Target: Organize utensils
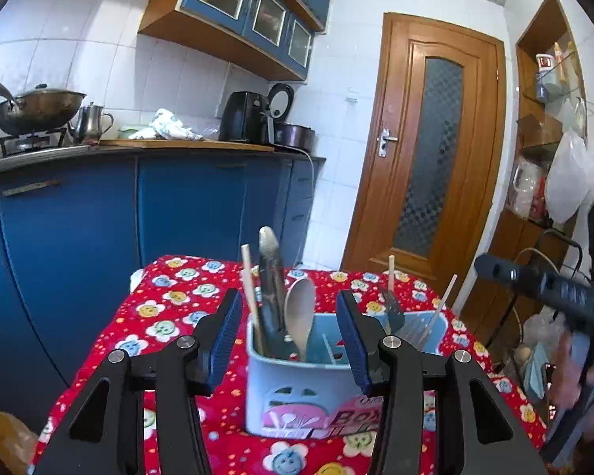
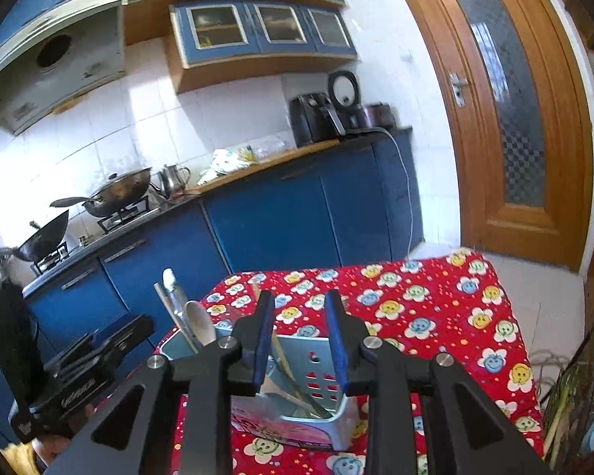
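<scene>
A light-blue caddy (image 1: 297, 392) stands on a table under a red flowered cloth (image 1: 170, 308), in a kitchen with blue cabinets (image 1: 71, 237). Its front label is partly cut off by the left gripper's (image 1: 289, 336) fingers, and only "Box" can be read. What lies at the bottom of the compartments is hidden by the caddy's walls.

The left wrist view shows the caddy head-on between the left gripper's spread blue pads (image 1: 227, 328), which touch nothing; the gripper is released and empty. In the left compartment stand a wooden spoon (image 1: 301, 312), a dark-handled utensil with a pale tip (image 1: 271, 277) and a chopstick (image 1: 249, 289). In the right compartment stand a dark fork-like tool (image 1: 394, 310) and more chopsticks (image 1: 439, 308), their lower ends out of sight. At the right edge, blurred, the right gripper's black body (image 1: 554, 289) reaches in; its fingers cannot be made out there.

The right wrist view looks down from the other side, over the caddy's (image 2: 320, 380) perforated end wall. The right gripper (image 2: 300, 340) hangs above the right compartment, its pads parted and holding nothing. Between them a chopstick (image 2: 283, 360) leans inside the caddy. The spoon (image 2: 202, 326) shows at left. The left gripper's body (image 2: 91, 360) appears at lower left, its fingers cut off.

Only this view shows two woks (image 2: 118, 194) on the stove; both show the wooden door (image 1: 427, 150).
</scene>
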{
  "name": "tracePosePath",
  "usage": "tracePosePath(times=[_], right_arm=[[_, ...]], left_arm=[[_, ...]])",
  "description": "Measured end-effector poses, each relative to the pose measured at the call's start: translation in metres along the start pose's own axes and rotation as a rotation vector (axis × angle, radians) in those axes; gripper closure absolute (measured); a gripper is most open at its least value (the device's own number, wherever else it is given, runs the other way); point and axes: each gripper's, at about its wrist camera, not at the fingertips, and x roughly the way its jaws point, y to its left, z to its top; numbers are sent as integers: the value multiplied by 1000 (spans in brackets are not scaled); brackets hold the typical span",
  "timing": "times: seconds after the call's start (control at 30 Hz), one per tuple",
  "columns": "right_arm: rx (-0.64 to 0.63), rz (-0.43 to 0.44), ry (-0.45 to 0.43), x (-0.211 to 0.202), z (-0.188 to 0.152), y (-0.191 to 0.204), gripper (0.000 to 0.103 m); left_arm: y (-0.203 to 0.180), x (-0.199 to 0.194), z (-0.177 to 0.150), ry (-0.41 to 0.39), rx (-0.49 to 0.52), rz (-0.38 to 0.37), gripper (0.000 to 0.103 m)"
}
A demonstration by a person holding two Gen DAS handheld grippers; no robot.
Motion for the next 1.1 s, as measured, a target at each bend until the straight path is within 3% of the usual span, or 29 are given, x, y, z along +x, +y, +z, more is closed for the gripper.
tracePosePath(times=[0.23,0.53,0.77,1.1], right_arm=[[96,-16,157,27,24,-45,71],[230,23,390,95,20,-101,71],[187,92,577,153,6,-104,69],[61,162,800,204,-18,-89,69]], left_arm=[[17,0,-3,54,-6,35,52],[37,16,-9,104,-53,69,52],[45,27,-17,111,-72,81,51],[64,25,-16,98,-136,97,51]])
